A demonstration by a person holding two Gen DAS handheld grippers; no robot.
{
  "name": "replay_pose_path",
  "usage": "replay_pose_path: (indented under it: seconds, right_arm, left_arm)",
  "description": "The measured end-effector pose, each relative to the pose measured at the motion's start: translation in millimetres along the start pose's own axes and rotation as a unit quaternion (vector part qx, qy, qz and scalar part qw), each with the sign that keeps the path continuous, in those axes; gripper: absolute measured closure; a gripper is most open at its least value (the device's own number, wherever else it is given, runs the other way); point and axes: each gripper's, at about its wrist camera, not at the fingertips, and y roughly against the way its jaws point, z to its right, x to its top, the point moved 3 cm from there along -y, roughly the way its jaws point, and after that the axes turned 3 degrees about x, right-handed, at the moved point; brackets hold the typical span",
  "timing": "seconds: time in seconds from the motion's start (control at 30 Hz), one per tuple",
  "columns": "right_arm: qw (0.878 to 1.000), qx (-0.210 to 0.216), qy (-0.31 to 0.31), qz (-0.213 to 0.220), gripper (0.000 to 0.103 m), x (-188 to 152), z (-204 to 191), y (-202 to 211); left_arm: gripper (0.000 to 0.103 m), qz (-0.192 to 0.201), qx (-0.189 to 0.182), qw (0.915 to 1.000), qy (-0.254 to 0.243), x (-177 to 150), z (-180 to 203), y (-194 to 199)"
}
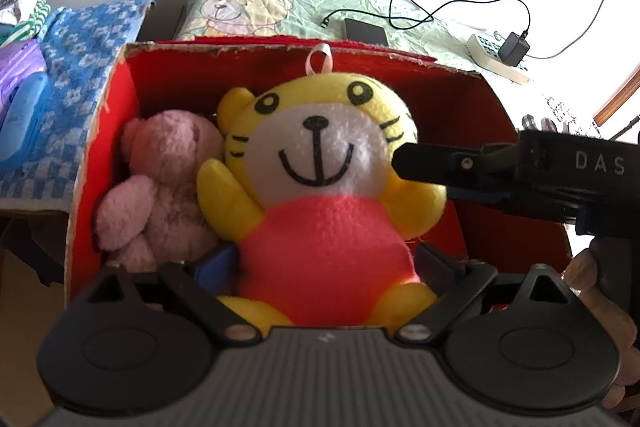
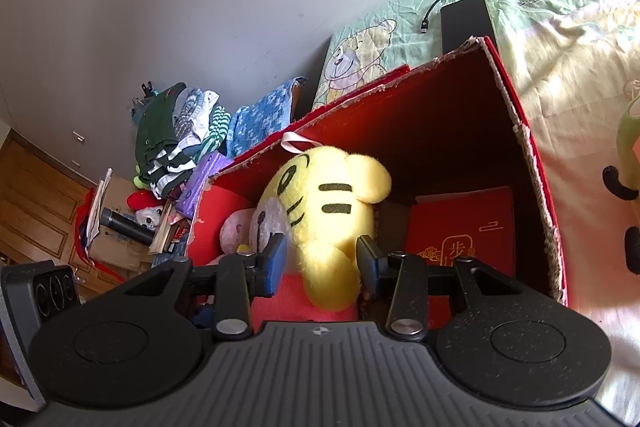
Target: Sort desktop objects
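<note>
Tiger plush [image 1: 320, 195] is standing upright, head at 12 o'clock, in the red box [image 1: 472, 99]; left gripper [image 1: 326, 259] is clamping its torso, right gripper [image 2: 322, 259] straddling its arm, grip unclear.

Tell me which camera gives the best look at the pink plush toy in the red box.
The left wrist view. There the pink plush toy shows nearly whole, lying against the box wall beside the yellow tiger plush. In the right wrist view only a small pink patch shows past the tiger's head.
</note>
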Motion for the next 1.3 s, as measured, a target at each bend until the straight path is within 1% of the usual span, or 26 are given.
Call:
replay_pose_path:
  seconds: [0.17,0.33,0.63,0.87,1.03,1.3]
  right_arm:
    - [1.000,-0.012,0.010,-0.008,0.067,-4,-2,-3]
    - [1.000,-0.017,0.020,-0.005,0.069,-8,-3,-3]
    - [0.998,-0.033,0.057,0.003,0.069,-13,-11,-4]
    - [0.996,-0.047,0.078,0.001,0.068,-16,-15,-7]
    - [0.995,-0.054,0.085,0.003,0.067,-18,-18,-8]
    - [0.993,-0.067,0.102,0.007,0.067,-22,-23,-11]
  left_arm:
    - [0.005,-0.005,0.006,0.9999,0.006,0,-2,-2]
    - [0.004,-0.006,0.010,0.9999,0.010,-1,-2,-2]
    - [0.004,-0.007,0.016,0.9998,0.012,-1,-2,-1]
    - [0.002,-0.004,0.030,0.9995,0.006,-2,2,1]
    - [0.001,-0.009,0.037,0.9992,0.007,-1,3,2]
    - [0.001,-0.007,0.049,0.9987,0.012,-3,4,1]
